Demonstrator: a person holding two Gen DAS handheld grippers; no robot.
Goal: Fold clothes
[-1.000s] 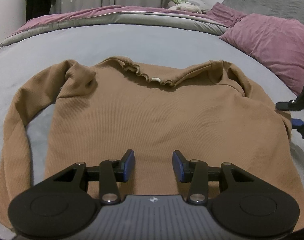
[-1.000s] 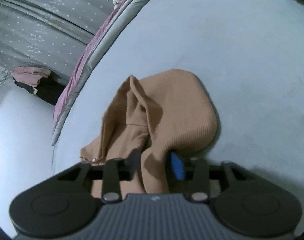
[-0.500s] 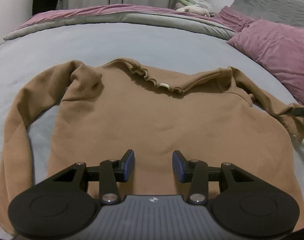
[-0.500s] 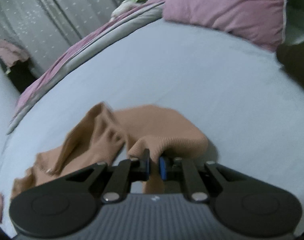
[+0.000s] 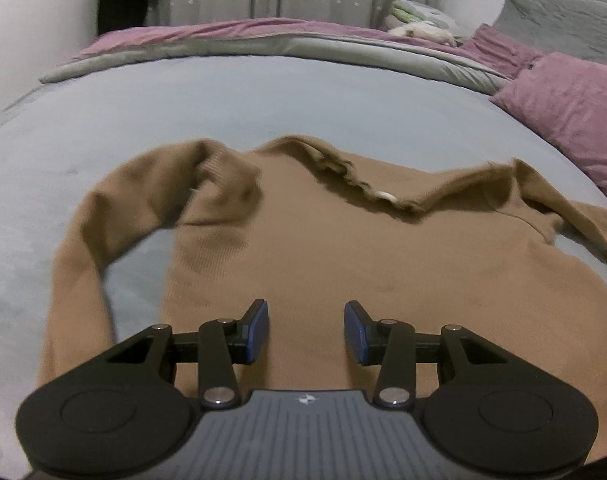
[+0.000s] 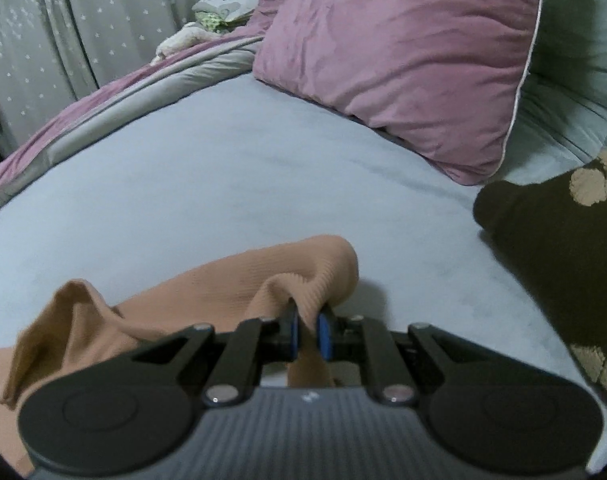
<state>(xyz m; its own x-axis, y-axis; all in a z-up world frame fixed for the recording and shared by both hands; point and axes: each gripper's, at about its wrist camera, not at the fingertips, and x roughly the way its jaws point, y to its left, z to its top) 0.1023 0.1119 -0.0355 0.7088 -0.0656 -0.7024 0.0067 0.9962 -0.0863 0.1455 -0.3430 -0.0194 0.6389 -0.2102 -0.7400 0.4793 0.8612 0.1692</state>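
Brown sweater (image 5: 335,256) flat on grey bed (image 5: 223,96), pink pillow (image 6: 403,56), starred curtains (image 6: 63,28)

grey bedspread (image 6: 223,184), mauve pillow (image 6: 395,56), perhaps starred curtains (image 6: 83,20)

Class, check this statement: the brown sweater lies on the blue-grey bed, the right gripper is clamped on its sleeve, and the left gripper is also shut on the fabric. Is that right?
Not quite. The left gripper is open above the brown sweater, as the left wrist view shows. The right gripper is indeed clamped on the sleeve, and the sweater lies on the bed.
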